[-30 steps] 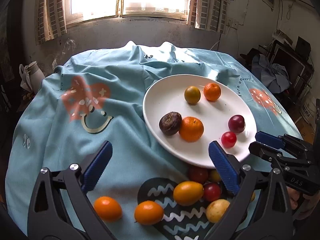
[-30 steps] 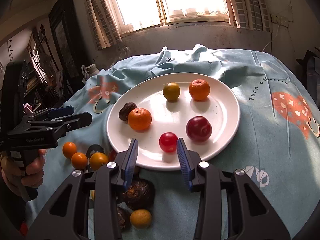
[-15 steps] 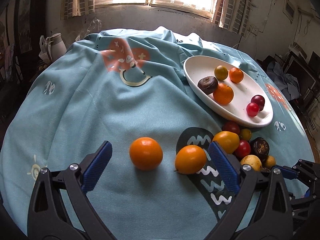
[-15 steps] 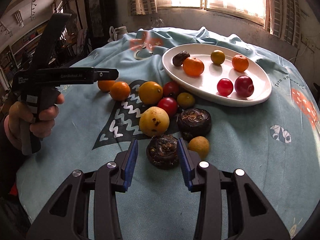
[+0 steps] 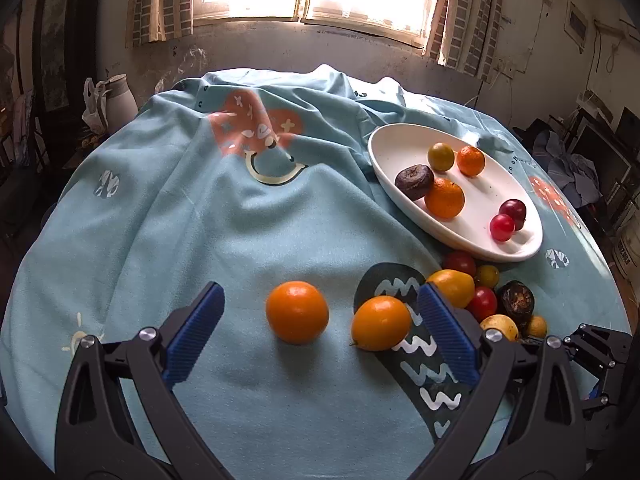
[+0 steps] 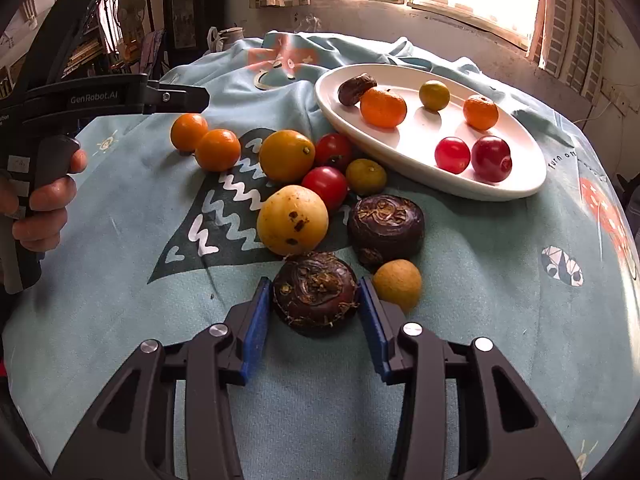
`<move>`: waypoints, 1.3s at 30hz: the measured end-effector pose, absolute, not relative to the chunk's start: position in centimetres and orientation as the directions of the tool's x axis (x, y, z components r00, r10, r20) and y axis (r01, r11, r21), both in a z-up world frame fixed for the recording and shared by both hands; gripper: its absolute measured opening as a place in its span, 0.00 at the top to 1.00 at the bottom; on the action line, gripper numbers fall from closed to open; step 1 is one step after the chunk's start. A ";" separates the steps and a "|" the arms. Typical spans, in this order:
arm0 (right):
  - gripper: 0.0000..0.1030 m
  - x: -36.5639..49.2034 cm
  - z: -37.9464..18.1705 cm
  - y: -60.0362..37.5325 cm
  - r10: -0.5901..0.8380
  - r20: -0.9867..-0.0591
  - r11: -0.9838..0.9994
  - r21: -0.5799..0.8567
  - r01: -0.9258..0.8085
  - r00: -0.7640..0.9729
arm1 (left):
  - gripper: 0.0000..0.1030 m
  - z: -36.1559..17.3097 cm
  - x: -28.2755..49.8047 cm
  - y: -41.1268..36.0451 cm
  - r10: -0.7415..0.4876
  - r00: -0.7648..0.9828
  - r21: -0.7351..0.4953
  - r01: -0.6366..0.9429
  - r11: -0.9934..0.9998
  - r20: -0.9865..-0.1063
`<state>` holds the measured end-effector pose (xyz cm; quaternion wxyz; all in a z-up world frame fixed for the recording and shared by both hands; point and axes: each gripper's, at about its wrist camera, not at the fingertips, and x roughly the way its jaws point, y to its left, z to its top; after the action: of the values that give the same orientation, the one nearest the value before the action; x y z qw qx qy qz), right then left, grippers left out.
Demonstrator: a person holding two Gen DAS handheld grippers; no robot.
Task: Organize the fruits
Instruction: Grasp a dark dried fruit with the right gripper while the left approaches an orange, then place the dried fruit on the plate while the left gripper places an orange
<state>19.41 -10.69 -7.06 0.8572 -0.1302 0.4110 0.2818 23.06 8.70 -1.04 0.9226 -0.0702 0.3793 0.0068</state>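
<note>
Both grippers now low over the loose fruit

Right gripper (image 6: 315, 312), jaws just opening, straddles a dark chestnut (image 6: 316, 287) untouched; left gripper (image 5: 320, 336), spread, frames two oranges (image 5: 297, 312). A second ago both faced the plate (image 6: 520, 188).

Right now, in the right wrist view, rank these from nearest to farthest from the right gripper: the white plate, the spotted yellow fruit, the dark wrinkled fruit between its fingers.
1. Dark wrinkled fruit: between the fingers of the right gripper.
2. Spotted yellow fruit: just beyond it, slightly left.
3. White plate: farthest, upper right, holding six fruits.
</note>
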 end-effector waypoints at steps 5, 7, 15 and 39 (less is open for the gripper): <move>0.58 19.6 -5.0 -12.9 0.498 -0.710 0.808 0.171 -0.563 0.498 | 0.09 -1.7 23.0 6.3 -0.078 0.690 -0.056 0.054 0.997 -0.720; 0.58 19.7 -4.4 -13.8 0.509 -0.687 0.816 0.194 -0.544 0.519 | 0.17 -2.0 22.7 4.7 -0.055 0.695 0.026 0.106 0.994 -0.717; 0.58 20.1 -4.2 -14.5 0.519 -0.681 0.823 0.234 -0.518 0.516 | 0.29 -3.2 22.7 3.0 -0.053 0.676 0.088 0.171 0.981 -0.735; 0.58 20.4 -4.8 -15.0 0.505 -0.698 0.837 0.252 -0.486 0.508 | 0.52 -4.6 25.0 3.0 -0.084 0.647 0.088 0.228 0.970 -0.758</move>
<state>20.39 -14.96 -4.76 0.8682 0.0119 0.4059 0.2852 25.02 2.95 -4.62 0.9033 0.0879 0.4109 -0.0865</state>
